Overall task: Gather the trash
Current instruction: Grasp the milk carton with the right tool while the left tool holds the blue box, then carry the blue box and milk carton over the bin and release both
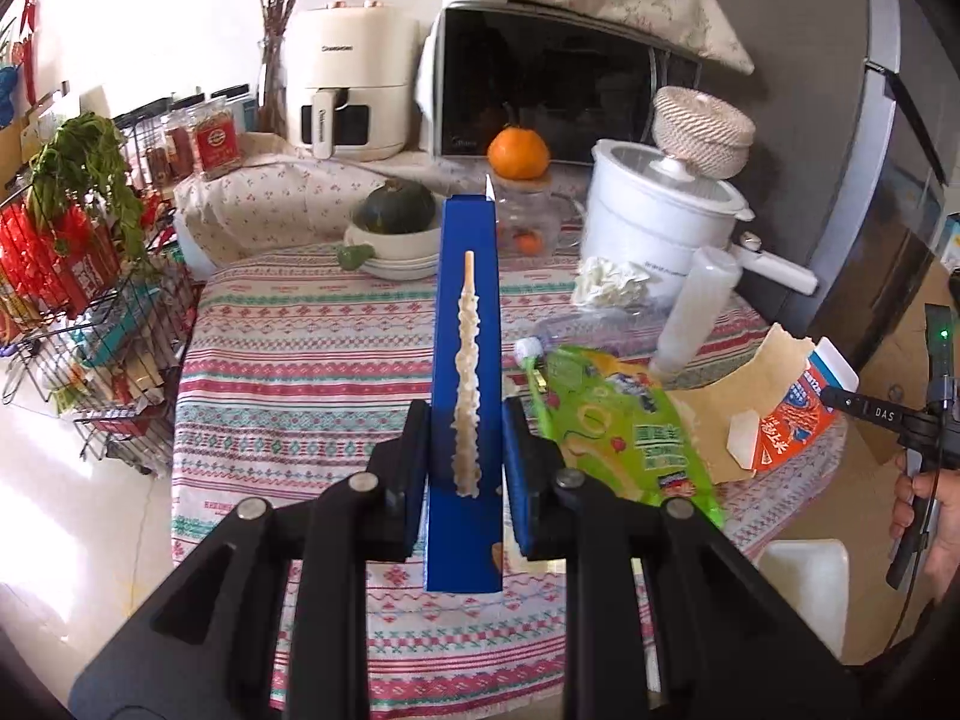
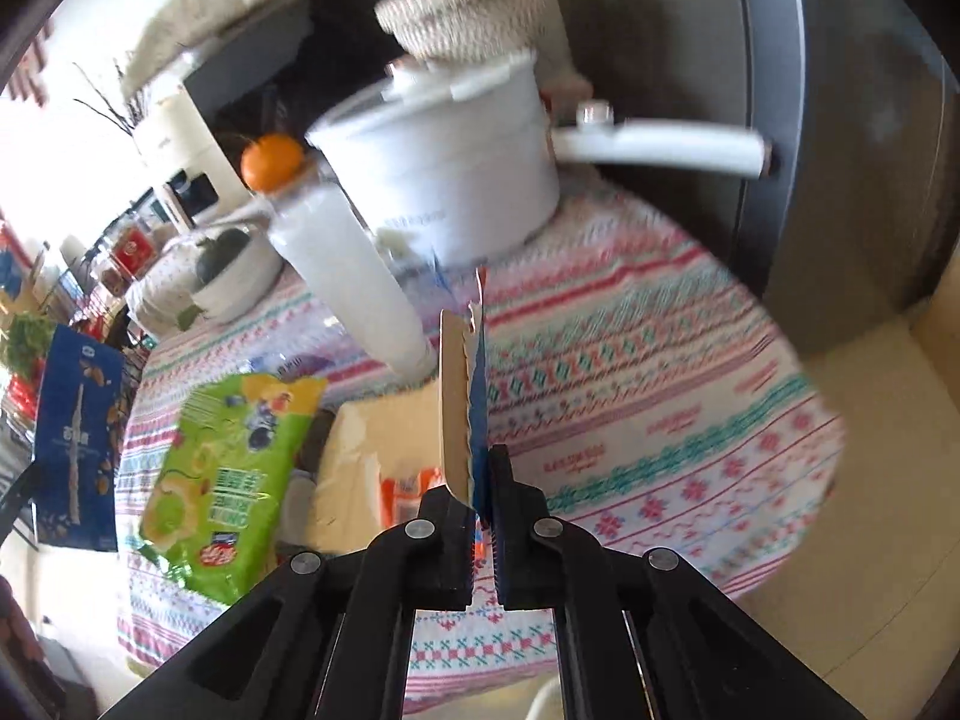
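My left gripper point(image 1: 467, 468) is shut on a long blue snack box point(image 1: 467, 324), held upright above the patterned tablecloth point(image 1: 288, 360); the box also shows in the right wrist view point(image 2: 75, 438). My right gripper point(image 2: 480, 516) is shut on the torn edge of a flattened cardboard carton point(image 2: 457, 396), brown inside with orange and blue print, which also shows in the left wrist view point(image 1: 774, 408). A green snack bag point(image 1: 618, 420) lies between them, also visible from the right point(image 2: 222, 468). A crumpled white tissue point(image 1: 609, 288), a crushed clear bottle point(image 1: 576, 330) and a white tube point(image 1: 696, 312) lie behind.
A white pot point(image 1: 660, 210) with a woven basket on its lid stands at the back right, beside a dark fridge point(image 1: 870, 150). A microwave point(image 1: 540, 84), an air fryer point(image 1: 348, 90), an orange point(image 1: 517, 151) and a squash in bowls point(image 1: 393, 222) stand behind. A wire rack point(image 1: 90, 312) stands left.
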`<state>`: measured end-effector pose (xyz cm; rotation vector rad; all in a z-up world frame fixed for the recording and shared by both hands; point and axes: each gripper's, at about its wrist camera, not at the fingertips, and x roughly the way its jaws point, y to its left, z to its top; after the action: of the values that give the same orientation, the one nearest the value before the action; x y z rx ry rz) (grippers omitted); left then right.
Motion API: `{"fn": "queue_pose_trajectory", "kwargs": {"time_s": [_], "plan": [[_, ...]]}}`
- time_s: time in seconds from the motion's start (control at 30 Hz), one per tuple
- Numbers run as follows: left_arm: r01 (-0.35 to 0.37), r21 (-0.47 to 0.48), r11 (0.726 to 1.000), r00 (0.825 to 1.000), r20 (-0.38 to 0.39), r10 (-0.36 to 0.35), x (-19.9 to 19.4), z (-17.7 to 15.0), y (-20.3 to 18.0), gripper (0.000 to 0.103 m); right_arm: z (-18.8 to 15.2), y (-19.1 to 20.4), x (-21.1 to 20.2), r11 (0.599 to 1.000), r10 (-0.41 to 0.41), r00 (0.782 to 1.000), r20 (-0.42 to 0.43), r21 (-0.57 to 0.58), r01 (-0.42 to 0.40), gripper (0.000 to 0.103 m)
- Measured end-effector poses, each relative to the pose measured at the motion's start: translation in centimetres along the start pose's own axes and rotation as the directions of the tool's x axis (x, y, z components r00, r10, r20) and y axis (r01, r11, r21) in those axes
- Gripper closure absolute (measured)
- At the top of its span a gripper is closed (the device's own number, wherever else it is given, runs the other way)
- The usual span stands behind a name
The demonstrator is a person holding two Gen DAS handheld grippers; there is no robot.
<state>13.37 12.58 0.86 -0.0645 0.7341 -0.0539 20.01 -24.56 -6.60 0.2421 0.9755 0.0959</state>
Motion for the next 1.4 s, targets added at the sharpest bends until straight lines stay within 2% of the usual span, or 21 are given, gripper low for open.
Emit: {"fn": "queue_pose_trajectory", "kwargs": {"time_s": [0.17, 0.37, 0.53, 0.73, 0.8, 1.0, 1.1, 1.27, 1.3, 1.4], "plan": [[0.133, 0.031, 0.991, 0.991, 0.007, -0.134, -1.8, -0.7, -2.3, 0.078, -0.5, 0.2, -5.5, 0.999, -0.006, 0.995, 0.101, -0.044, 0.011, 0.099], [0.278, 0.117, 0.954, 0.961, -0.036, -0.275, -3.1, -2.5, -7.2, 0.078, -2.4, 0.1, -11.2, 0.992, -0.009, 0.986, 0.165, -0.121, 0.029, 0.099], [0.387, 0.198, 0.9, 0.922, -0.11, -0.372, -3.6, -4.6, -11.8, 0.078, -4.6, -1.4, -14.2, 0.987, -0.031, 0.985, 0.171, -0.153, 0.058, 0.099], [0.49, 0.27, 0.829, 0.869, -0.233, -0.437, -3.5, -7.8, -17.0, 0.078, -8.0, -4.7, -16.7, 0.976, -0.08, 0.984, 0.16, -0.187, 0.11, 0.099], [0.52, 0.272, 0.809, 0.848, -0.279, -0.451, -3.3, -9.0, -18.3, 0.078, -9.4, -6.0, -16.9, 0.971, -0.108, 0.983, 0.145, -0.194, 0.136, 0.099], [0.604, 0.276, 0.748, 0.769, -0.446, -0.457, -1.9, -13.7, -23.3, 0.078, -13.1, -9.6, -16.5, 0.963, -0.184, 0.98, 0.069, -0.187, 0.194, 0.099], [0.622, 0.267, 0.736, 0.74, -0.509, -0.44, -0.9, -15.5, -25.3, 0.078, -14.2, -11.1, -16.0, 0.962, -0.207, 0.978, 0.034, -0.173, 0.21, 0.099], [0.618, 0.251, 0.745, 0.718, -0.565, -0.406, 1.2, -17.4, -27.4, 0.078, -15.2, -12.5, -15.8, 0.955, -0.245, 0.97, 0.013, -0.172, 0.243, 0.099], [0.615, 0.252, 0.747, 0.719, -0.568, -0.4, 1.5, -17.6, -27.5, 0.078, -15.3, -12.6, -15.8, 0.953, -0.249, 0.968, 0.009, -0.176, 0.247, 0.099], [0.595, 0.275, 0.755, 0.737, -0.562, -0.375, 2.4, -18.1, -28.0, 0.077, -15.6, -12.8, -15.4, 0.949, -0.258, 0.966, -0.006, -0.188, 0.252, 0.098]]}}
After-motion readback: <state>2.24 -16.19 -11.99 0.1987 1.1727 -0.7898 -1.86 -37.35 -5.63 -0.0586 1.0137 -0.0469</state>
